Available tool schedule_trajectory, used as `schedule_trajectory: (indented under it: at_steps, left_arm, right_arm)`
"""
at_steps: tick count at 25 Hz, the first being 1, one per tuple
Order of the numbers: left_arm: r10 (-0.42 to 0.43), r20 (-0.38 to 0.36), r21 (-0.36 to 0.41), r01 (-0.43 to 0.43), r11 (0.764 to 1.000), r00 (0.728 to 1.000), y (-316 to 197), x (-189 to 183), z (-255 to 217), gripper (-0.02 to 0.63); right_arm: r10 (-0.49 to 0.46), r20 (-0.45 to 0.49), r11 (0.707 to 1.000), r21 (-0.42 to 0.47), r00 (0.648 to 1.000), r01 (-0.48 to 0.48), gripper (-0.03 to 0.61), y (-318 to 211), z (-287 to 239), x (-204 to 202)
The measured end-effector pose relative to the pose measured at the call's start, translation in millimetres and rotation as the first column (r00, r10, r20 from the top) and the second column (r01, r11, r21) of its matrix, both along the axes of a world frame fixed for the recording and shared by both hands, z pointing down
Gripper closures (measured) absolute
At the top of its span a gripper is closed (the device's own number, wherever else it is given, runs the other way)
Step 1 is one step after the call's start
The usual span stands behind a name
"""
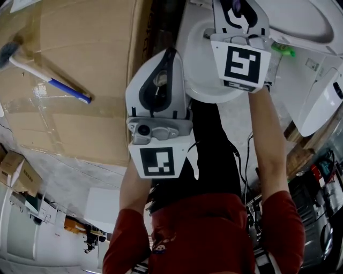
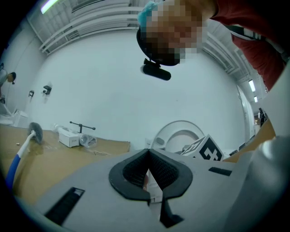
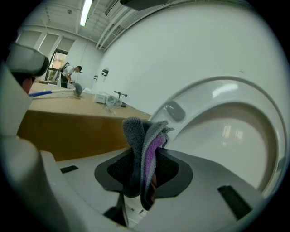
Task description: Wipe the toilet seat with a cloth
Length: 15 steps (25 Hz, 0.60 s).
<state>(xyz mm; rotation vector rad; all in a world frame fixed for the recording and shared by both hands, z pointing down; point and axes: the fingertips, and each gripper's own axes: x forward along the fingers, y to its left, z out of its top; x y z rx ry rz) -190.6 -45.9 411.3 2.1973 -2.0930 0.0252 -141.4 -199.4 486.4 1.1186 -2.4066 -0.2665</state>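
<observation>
The white toilet seat (image 1: 206,80) lies ahead of me, and its ring (image 3: 213,93) fills the right gripper view, with the bowl's hollow (image 3: 235,136) just past the jaws. My right gripper (image 3: 152,156) is shut on a folded grey and purple cloth (image 3: 141,136) that sticks up between its pads. In the head view that right gripper (image 1: 239,16) hangs over the seat's far side. My left gripper (image 1: 169,53) is shut with nothing in it and stays beside the seat's left edge. In the left gripper view the left gripper (image 2: 148,153) points level, towards the seat (image 2: 180,130).
A big cardboard sheet (image 1: 80,64) covers the floor to the left, and a toilet brush with a blue and white handle (image 1: 51,80) lies on it. A white ceramic piece (image 1: 321,101) stands to the right. A small green item (image 1: 284,51) sits by the seat. Boxes (image 1: 16,171) sit at the lower left.
</observation>
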Motion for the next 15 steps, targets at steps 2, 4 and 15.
schedule_trajectory:
  at_steps: [2,4,15]
  left_arm:
    - [0.004,0.007,-0.003,-0.004,1.000,1.000,1,-1,8,0.601]
    - [0.007,0.013,-0.010,-0.007,1.000,1.000,1,-1,16,0.601]
    - [0.057,0.015,-0.053,-0.056,0.997,0.998,-9,8,59,0.601]
  right_arm:
    - [0.005,0.000,1.000,-0.014,1.000,-0.005,0.469,1,17,-1]
    - [0.017,0.021,0.999,-0.036,1.000,-0.016,0.469,2,33,-2]
    - [0.051,0.161,0.992,-0.122,0.986,-0.032,0.469,5,101,-4]
